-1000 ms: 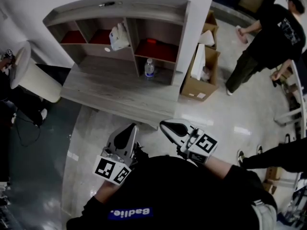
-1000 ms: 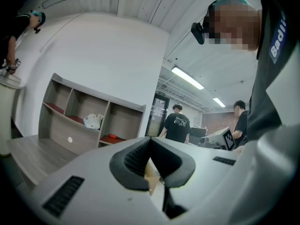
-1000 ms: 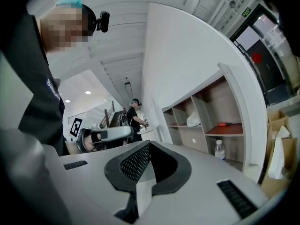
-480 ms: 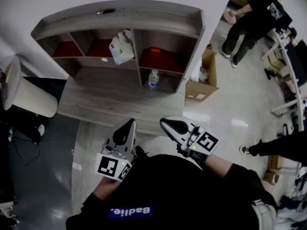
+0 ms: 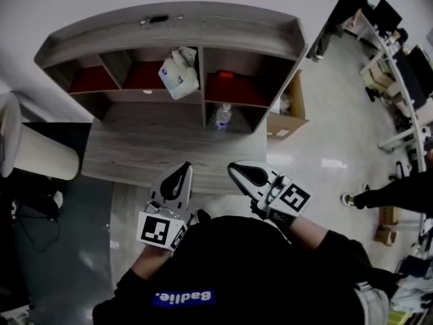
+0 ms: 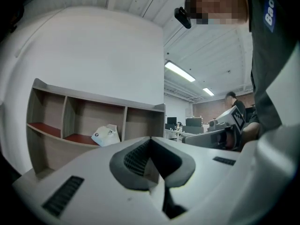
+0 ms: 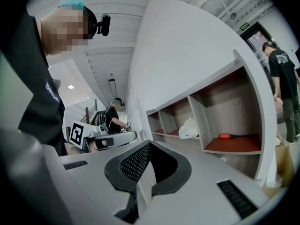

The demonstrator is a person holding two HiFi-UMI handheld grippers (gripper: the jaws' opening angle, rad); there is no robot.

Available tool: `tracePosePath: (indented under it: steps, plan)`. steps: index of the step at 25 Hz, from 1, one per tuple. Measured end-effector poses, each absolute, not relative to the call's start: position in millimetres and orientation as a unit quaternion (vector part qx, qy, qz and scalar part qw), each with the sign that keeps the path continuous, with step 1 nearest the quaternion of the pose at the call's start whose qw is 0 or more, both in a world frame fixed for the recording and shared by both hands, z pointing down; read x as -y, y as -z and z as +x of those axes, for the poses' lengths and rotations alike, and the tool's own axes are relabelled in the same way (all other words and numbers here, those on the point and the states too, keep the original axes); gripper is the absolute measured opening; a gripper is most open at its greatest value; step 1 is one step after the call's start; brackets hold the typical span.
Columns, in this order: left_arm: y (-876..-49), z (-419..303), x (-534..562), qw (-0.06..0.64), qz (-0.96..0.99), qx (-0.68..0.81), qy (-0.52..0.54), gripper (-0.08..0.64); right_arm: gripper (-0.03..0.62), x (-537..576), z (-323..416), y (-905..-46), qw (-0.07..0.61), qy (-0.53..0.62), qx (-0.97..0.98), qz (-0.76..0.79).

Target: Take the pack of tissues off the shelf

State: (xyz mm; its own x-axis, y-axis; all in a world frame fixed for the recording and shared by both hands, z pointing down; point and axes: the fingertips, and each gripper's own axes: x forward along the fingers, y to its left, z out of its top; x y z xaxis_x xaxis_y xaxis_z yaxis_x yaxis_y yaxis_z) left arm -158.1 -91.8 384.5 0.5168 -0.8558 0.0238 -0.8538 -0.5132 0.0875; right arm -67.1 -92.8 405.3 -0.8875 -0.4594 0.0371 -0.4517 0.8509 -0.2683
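You hold both grippers low in front of your chest, tips aimed at the shelf (image 5: 169, 31) but well short of it. L gripper (image 5: 183, 170) – jaws clenched pad to pad, nothing btwn them; in the left gripper view the grey pads (image 6: 133, 158) meet in one closed seam. R gripper (image 5: 237, 168) – same, jaws pressed together and empty. The two sit side by side, near each other but apart.

The pack (image 5: 179, 73) is in the shelf's middle upper compartment, on the red board, tilted and tucked against the right-hand divider. It's white, crumpled, w/ a small dark mark on its face. In the left gripper view it shows just above the jaws, left of centre; in the right gripper view it shows above and to the right of the jaws, in the compartment left of the nearest one.

In the right upper compartment a tool (image 5: 226, 75) w/ an orange handle lies on the red board. Below that, a bottle (image 5: 222, 116) stands upright in the lower recess, at the back of the desk (image 5: 149, 147). A small dark item (image 5: 159, 19) lies on the shelf's top board; you can't tell what it is. A box (image 5: 287, 117) stands on the floor just right of the shelf, and a white cylinder (image 5: 30, 154) sits by the desk's left end. Someone's leg (image 5: 385, 193) shows at the far right, well apart from you.
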Motion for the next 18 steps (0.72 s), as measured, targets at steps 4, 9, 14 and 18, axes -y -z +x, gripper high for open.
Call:
tracePosePath:
  steps: [4, 9, 14, 18]
  plan:
    - [-387, -170, 102, 0.041, 0.874, 0.484, 0.009, 0.003, 0.026, 95, -78, -406, 0.015, 0.133, -0.959, -0.248]
    - [-388, -171, 113, 0.039, 0.876, 0.482, 0.006, 0.003, 0.026, 98, -74, -405, 0.016, 0.132, -0.956, -0.26]
    - [-392, -168, 126, 0.037, 0.871, 0.49, -0.002, 0.005, 0.026, 108, -66, -408, 0.019, 0.135, -0.957, -0.256]
    - [-395, -161, 137, 0.036, 0.864, 0.502, -0.011, 0.017, 0.026, 122, -56, -408, 0.023, 0.136, -0.959, -0.246]
